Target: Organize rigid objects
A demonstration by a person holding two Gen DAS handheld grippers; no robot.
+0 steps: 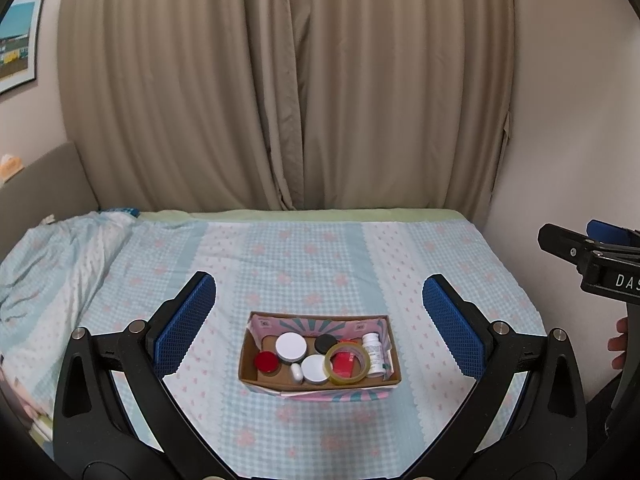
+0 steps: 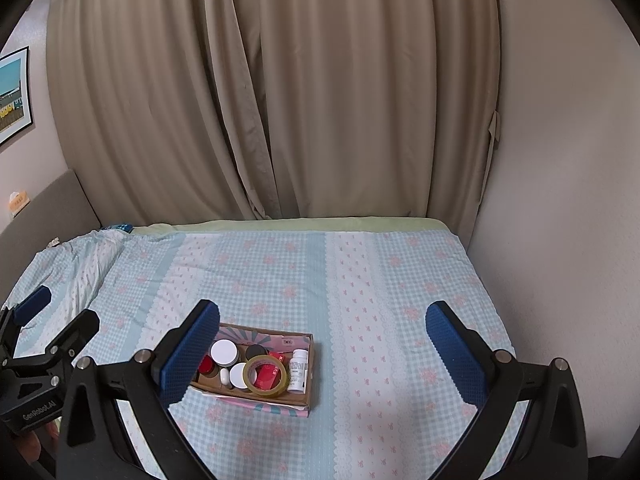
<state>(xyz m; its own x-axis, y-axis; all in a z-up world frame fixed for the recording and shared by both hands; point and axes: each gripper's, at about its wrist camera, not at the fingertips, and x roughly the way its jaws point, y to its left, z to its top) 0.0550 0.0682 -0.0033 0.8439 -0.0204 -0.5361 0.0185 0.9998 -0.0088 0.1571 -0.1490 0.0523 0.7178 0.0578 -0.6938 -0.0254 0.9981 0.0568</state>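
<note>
The left tool (image 1: 319,322) hangs above the bed with its blue-padded fingers spread wide and nothing between them, and the right tool (image 2: 323,350) is likewise spread and empty, held off to the right of the box. Framed between the left tool's fingers sits a shallow cardboard box (image 1: 320,384) with a pink and teal printed rim, resting on the bedspread (image 1: 304,252). Inside it lie a large white lid (image 1: 291,346), a smaller white lid (image 1: 315,368), a red lid (image 1: 266,361), a black lid (image 1: 325,343), a small white capsule-shaped case (image 1: 296,373), a roll of clear yellowish tape (image 1: 347,362) tilted over a red packet (image 1: 343,362), and a white pill bottle (image 1: 374,354) lying at the right end. The bedspread is blue gingham with pink flowers. Beige curtains (image 1: 288,80) hang behind the bed, and a framed picture (image 1: 18,40) is on the left wall.
</note>
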